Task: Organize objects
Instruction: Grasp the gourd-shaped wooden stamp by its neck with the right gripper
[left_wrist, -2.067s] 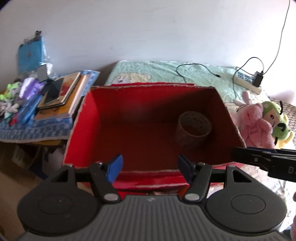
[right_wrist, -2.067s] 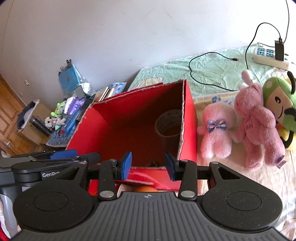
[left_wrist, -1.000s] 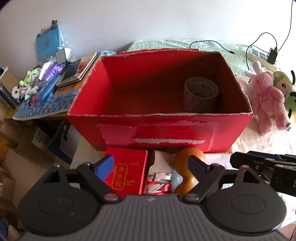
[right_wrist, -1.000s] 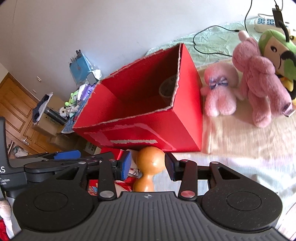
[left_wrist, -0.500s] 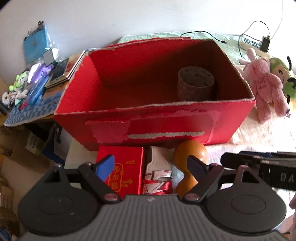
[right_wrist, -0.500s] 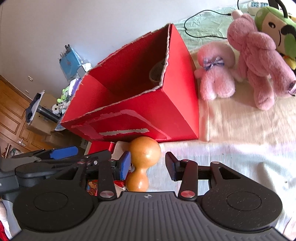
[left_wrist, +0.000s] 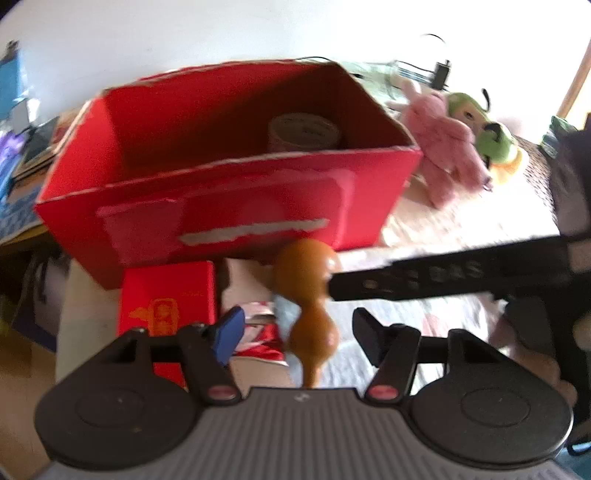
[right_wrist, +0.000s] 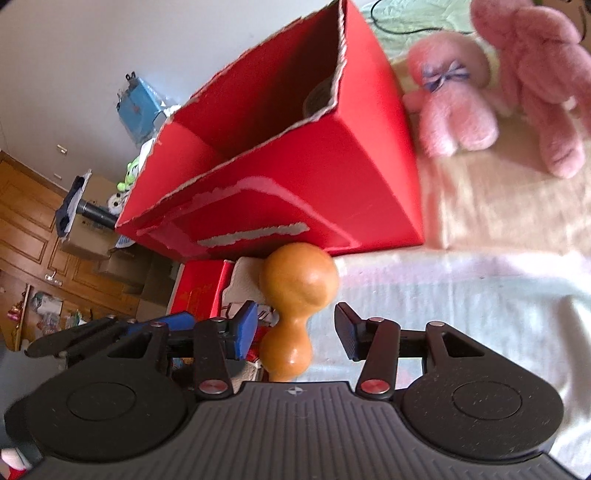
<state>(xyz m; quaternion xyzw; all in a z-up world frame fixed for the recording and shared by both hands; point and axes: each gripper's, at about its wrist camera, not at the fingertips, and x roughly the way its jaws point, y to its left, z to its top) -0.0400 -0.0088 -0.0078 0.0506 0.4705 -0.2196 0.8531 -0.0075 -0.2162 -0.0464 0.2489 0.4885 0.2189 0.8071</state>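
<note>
At the left of the right wrist view, the left hand-held gripper (right_wrist: 122, 332) enters as a dark arm with a blue pad. In its own view the left hand-held gripper stands wide, with nothing between its fingers. The wide setting suits an approach to the loose items below it.

Left of centre in the left wrist view, a small red box (left_wrist: 168, 299) lies flat in front of the large red cardboard box (left_wrist: 221, 206). A crumpled red-and-white wrapper (left_wrist: 258, 332) lies beside it. These items sit close to the open container, probably staged for loading.

At centre, the orange gourd-shaped object (right_wrist: 291, 302) lies on the bed (right_wrist: 461, 295), its large bulb just beside the front wall of the cardboard box. The right hand-held gripper (right_wrist: 295, 332) stands wide, one finger on each side of the gourd's narrow waist, not touching it. The waist is likely the most secure place to clamp.

Inside the cardboard box, a roll of tape (left_wrist: 303, 131) stands at the right rear.

At upper right, two pink plush toys (right_wrist: 454, 92) and a green plush toy (left_wrist: 491, 136) lie on the bed, not yet stowed.
</note>
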